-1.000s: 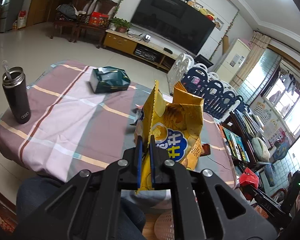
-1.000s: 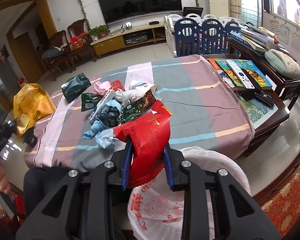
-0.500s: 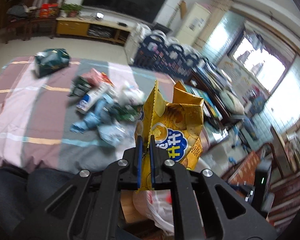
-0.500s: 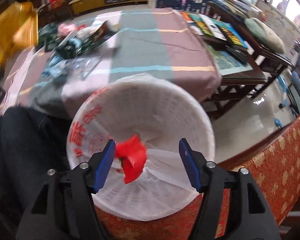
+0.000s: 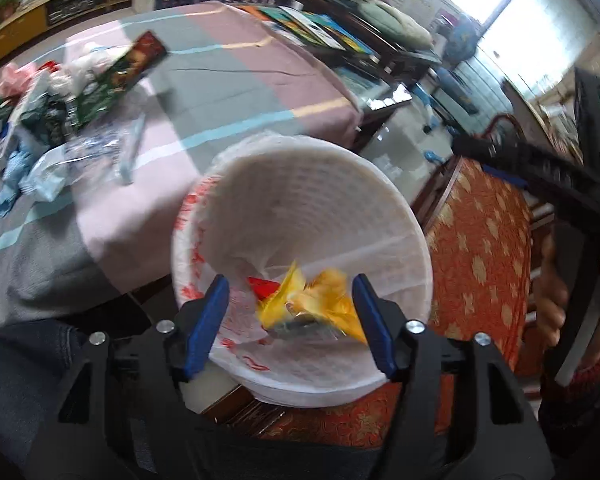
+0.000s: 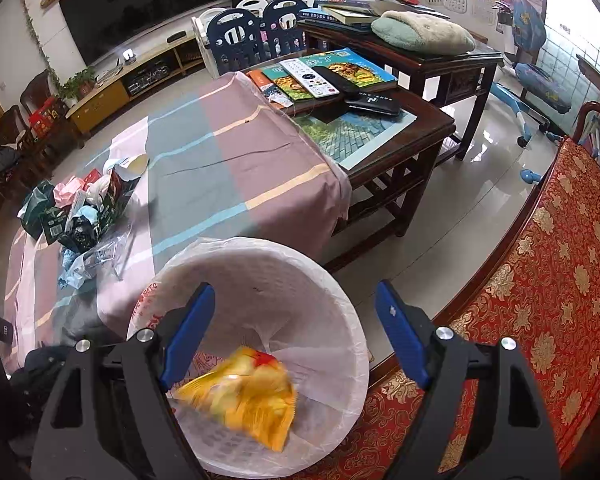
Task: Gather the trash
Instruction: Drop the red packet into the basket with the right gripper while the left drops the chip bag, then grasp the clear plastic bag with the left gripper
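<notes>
A white lined waste basket stands below both grippers, beside the table. A yellow snack bag is blurred inside it, falling free onto a red wrapper. My left gripper hangs over the basket, its jaws opening, with the bag loose below them. My right gripper is also above the basket, jaws opening, nothing between them. A heap of wrappers and plastic lies on the striped tablecloth.
A red patterned seat runs along the right of the basket. A dark wooden side table holds books and remote controls. A person's hand holds the other gripper at the right of the left wrist view.
Both grippers swung from the table to above the basket. The right let the red wrapper drop in first, then the left opened and released the yellow bag.
</notes>
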### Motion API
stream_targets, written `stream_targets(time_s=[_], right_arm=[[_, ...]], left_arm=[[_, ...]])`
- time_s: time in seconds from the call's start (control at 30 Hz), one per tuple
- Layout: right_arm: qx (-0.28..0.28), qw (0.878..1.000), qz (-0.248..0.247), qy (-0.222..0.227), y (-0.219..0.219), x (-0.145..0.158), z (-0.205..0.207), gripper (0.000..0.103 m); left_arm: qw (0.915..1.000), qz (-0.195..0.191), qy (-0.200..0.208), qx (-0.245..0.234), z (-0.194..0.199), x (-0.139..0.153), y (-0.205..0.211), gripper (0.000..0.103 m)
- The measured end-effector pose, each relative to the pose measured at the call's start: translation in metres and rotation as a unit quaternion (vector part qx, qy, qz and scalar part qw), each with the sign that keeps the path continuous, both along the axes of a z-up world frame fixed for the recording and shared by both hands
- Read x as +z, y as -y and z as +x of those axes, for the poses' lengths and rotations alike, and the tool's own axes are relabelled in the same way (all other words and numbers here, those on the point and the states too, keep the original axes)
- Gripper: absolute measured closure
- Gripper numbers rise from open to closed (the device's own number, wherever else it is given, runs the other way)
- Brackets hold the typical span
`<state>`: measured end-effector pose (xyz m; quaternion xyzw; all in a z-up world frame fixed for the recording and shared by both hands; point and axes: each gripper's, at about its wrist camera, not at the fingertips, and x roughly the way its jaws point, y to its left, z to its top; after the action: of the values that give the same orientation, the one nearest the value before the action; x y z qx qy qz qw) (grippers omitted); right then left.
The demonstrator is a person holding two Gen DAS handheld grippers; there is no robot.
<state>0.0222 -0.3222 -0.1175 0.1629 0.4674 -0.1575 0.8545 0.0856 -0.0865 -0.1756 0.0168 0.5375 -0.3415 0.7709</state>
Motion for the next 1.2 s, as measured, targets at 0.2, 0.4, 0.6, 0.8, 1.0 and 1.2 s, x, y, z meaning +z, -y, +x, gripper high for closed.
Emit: stream_targets(time_s=[0.2, 0.4, 0.6, 0.8, 1.0, 1.2], right_arm=[[0.019, 1.0, 0.013, -0.007, -0.013, -0.008, 0.008, 0.023], [0.029, 1.0, 0.008, -0.008, -0.022, -0.007, 0.013, 0.023], [0.029, 0.999, 0.013, -0.013, -0.022, -0.01, 0.014, 0.023], [0.037, 0.999, 0.014, -0.015, -0.029, -0.013, 0.018, 0.023], [0.055, 0.998, 0.007, -0.017, -0.044, -0.016, 0.024, 0.023], [0.073, 0.997, 0.013, -0.015, -0.063, -0.024, 0.039, 0.023]], left_arm=[[0.9816, -0.007, -0.001, 0.191, 0.058, -0.002, -0.08, 0.034], [0.9418, -0.069, -0.06, 0.324, 0.132, -0.021, -0.139, 0.03], [0.9345, -0.07, -0.103, 0.334, 0.173, -0.053, -0.134, 0.034], [0.9307, -0.105, -0.123, 0.328, 0.173, -0.068, -0.131, 0.073], [0.9263, -0.123, -0.087, 0.345, 0.146, -0.054, -0.153, 0.085], [0.9167, -0.11, -0.007, 0.384, 0.105, -0.014, -0.191, 0.087]])
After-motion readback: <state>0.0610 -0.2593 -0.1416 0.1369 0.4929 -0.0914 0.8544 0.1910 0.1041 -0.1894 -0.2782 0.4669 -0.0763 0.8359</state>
